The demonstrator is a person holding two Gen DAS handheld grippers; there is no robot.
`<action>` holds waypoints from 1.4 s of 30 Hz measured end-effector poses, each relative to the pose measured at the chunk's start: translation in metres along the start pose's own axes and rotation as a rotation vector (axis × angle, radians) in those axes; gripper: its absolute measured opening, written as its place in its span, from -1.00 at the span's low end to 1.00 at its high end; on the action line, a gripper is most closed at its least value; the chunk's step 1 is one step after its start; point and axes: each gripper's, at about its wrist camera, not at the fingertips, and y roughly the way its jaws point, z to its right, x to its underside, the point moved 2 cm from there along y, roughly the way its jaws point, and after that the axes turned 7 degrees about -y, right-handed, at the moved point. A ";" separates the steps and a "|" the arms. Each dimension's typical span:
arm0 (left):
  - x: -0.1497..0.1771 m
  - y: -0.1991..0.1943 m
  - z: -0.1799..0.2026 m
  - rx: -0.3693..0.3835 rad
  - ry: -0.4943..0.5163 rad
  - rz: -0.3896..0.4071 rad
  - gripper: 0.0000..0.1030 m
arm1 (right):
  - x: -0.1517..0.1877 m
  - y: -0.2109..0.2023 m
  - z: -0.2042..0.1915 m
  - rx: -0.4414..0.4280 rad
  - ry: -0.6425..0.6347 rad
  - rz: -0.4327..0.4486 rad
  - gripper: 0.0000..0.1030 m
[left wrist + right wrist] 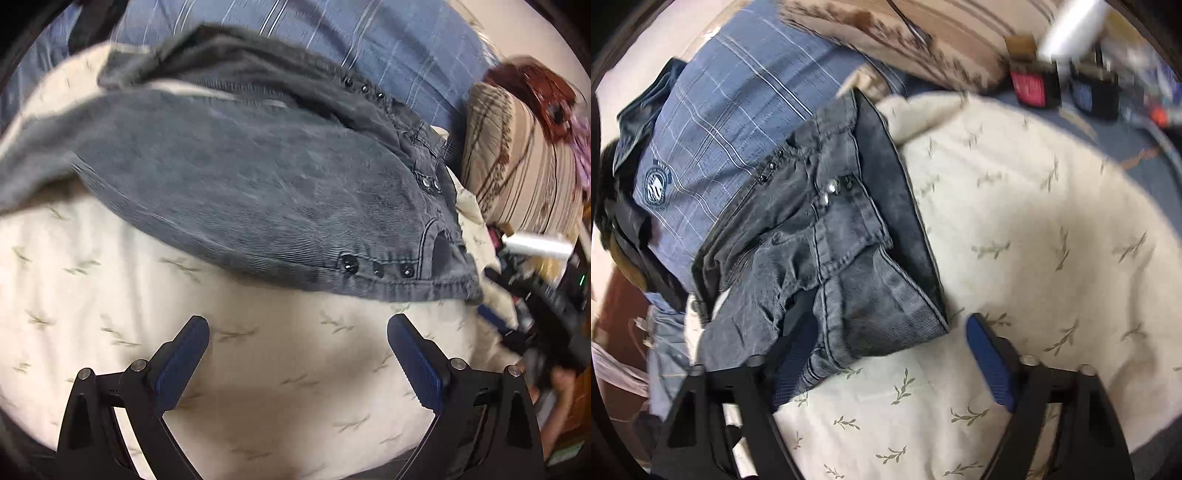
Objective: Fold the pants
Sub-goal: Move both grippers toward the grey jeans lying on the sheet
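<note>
Grey denim pants [251, 177] with metal studs lie bunched on a cream leaf-print bed cover [258, 369]. In the left wrist view my left gripper [297, 328] is open and empty, just short of the pants' studded edge. In the right wrist view the same pants [820, 236] lie folded over in a heap. My right gripper [886, 332] is open; its left finger [792, 354] lies under a loose fold of the denim, its right finger [988, 362] rests over the bare cover.
A blue plaid shirt [716, 122] lies behind the pants. A striped pillow [517, 155] sits at the right, with cluttered small items [535, 280] beyond the bed edge. Cream cover [1034, 240] stretches to the right of the pants.
</note>
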 end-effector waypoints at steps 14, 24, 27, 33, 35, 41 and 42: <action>-0.074 0.050 -0.008 -0.214 -0.254 0.017 -0.51 | -0.017 0.021 0.005 0.007 0.025 -0.081 -0.68; -0.052 0.035 -0.026 -0.120 -0.293 -0.040 -0.94 | -0.017 -0.029 -0.007 0.042 -0.045 0.008 -0.76; -0.032 0.039 -0.014 -0.122 -0.199 -0.089 -0.93 | -0.006 -0.052 -0.003 0.168 -0.054 0.028 -0.75; -0.041 0.069 0.000 -0.167 -0.070 -0.077 -0.73 | 0.004 -0.021 -0.004 0.343 -0.103 -0.036 -0.27; -0.042 0.067 0.009 -0.141 -0.003 -0.079 -0.31 | -0.001 -0.039 -0.006 0.323 -0.072 0.072 0.17; -0.072 0.032 0.013 -0.060 0.068 0.096 0.21 | -0.018 -0.088 -0.048 0.167 -0.155 0.313 0.56; -0.090 0.029 0.008 -0.059 0.038 0.123 0.26 | -0.024 -0.086 -0.058 0.097 -0.177 0.290 0.56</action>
